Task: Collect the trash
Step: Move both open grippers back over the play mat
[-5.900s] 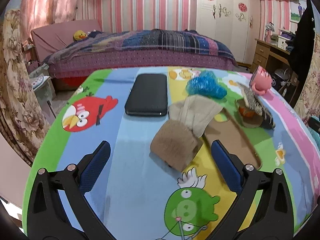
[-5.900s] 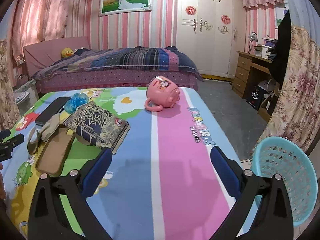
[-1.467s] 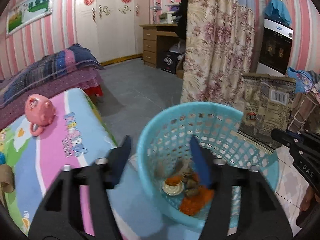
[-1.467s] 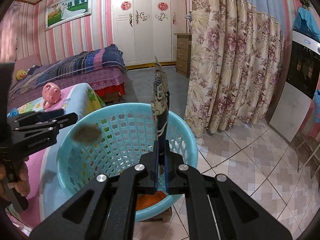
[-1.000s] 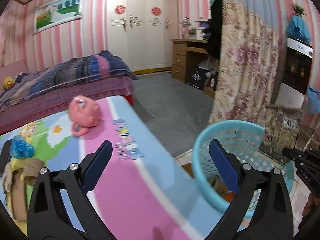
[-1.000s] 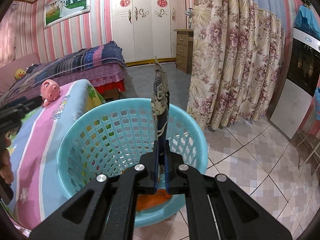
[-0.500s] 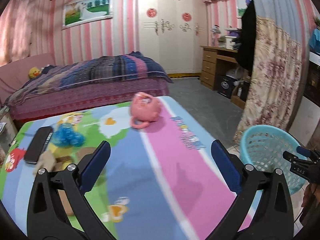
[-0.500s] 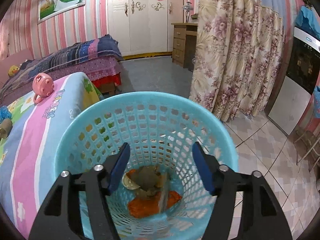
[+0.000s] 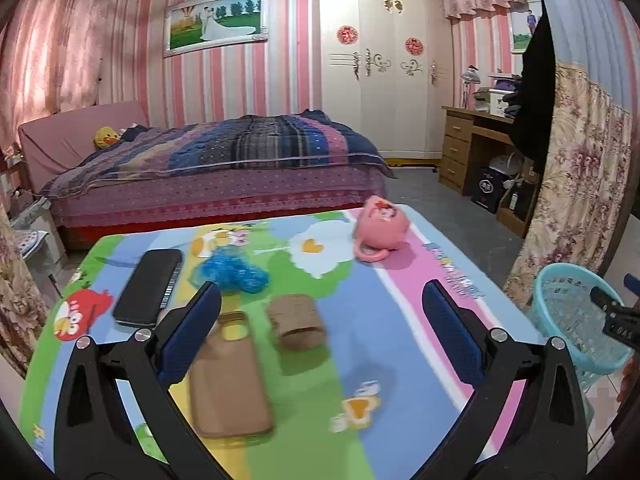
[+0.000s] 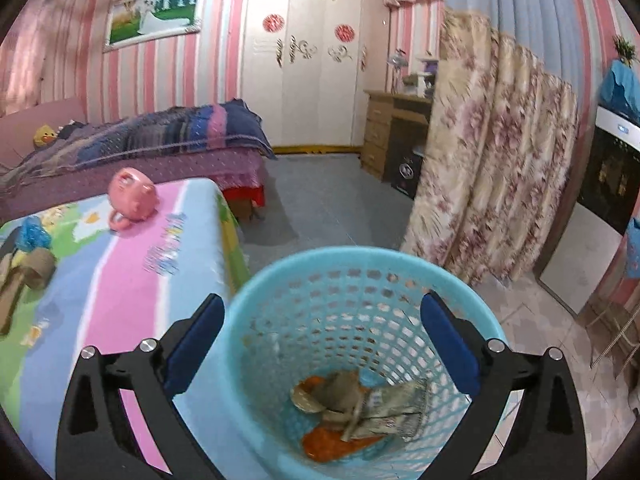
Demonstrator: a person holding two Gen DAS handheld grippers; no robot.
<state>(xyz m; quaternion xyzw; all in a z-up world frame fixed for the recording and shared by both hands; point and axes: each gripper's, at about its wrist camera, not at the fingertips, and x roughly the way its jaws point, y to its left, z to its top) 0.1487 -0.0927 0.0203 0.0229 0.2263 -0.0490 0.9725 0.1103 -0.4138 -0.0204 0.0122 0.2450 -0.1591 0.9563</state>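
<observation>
My left gripper [image 9: 320, 312] is open and empty above the cartoon-print table [image 9: 400, 340]. Below it lie a brown cardboard roll [image 9: 296, 320], a flat brown case [image 9: 228, 384] and a crumpled blue wrapper [image 9: 232, 272]. My right gripper [image 10: 320, 328] is open and empty over the light blue basket [image 10: 360, 276], which holds the snack wrapper [image 10: 392, 412], orange peel [image 10: 332, 440] and other scraps. The basket also shows in the left wrist view [image 9: 576, 320] at the right, beside the table.
A black phone-like slab [image 9: 148, 286] and a pink pig mug [image 9: 380, 228] sit on the table. A bed [image 9: 220, 168] stands behind it. A floral curtain [image 10: 492, 184], a desk [image 9: 476, 140] and tiled floor lie to the right.
My right gripper opened and dropped the snack wrapper into the basket. My left gripper swung from the basket back over the table, toward the brown roll and case.
</observation>
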